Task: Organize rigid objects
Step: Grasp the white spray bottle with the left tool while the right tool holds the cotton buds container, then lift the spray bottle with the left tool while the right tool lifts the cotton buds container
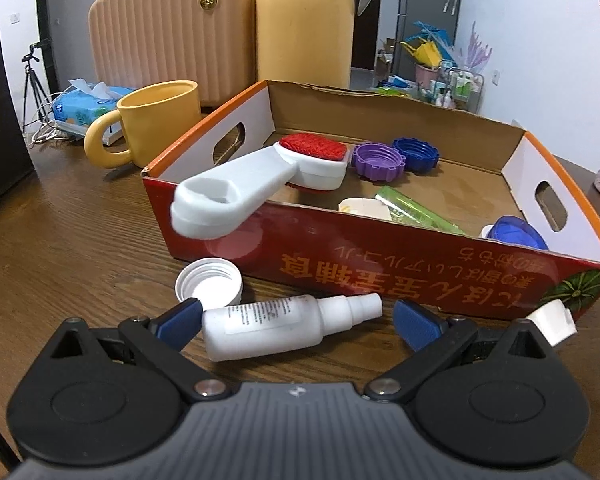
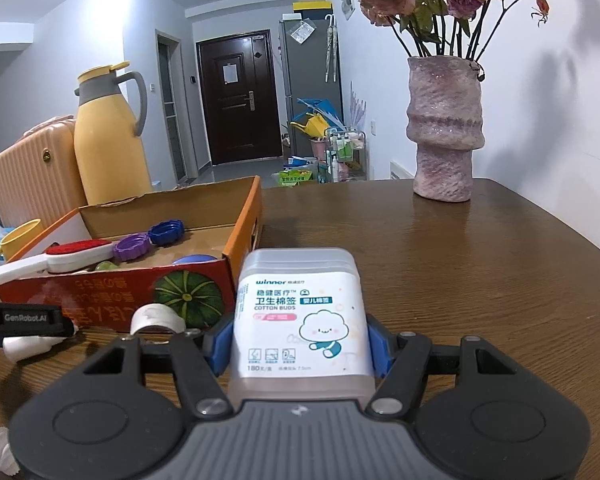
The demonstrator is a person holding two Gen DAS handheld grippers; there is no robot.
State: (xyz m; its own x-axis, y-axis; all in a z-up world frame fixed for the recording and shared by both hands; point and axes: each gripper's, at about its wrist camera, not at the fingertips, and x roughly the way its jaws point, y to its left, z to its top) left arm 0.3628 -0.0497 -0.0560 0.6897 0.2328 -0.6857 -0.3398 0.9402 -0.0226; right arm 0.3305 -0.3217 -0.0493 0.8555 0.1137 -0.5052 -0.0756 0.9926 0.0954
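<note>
A red cardboard box (image 1: 380, 260) stands on the wooden table; it also shows in the right wrist view (image 2: 100, 292). Inside lie a white brush with a red pad (image 1: 260, 184), a purple lid (image 1: 376, 160), a blue lid (image 1: 416, 154), a green tube (image 1: 416, 210) and a blue round lid (image 1: 514, 232). My left gripper (image 1: 298, 320) is open around a white spray bottle (image 1: 280, 326) lying on the table. A white cap (image 1: 208, 282) lies beside it. My right gripper (image 2: 296, 346) is shut on a cotton-bud box (image 2: 300, 320) right of the cardboard box.
A yellow mug (image 1: 152, 122), a yellow thermos (image 1: 304, 20), a peach suitcase (image 1: 168, 28) and a tissue pack (image 1: 84, 104) stand behind the box. A pink vase with dried roses (image 2: 444, 128) stands at the far right. A white flip cap (image 2: 156, 316) lies before the box.
</note>
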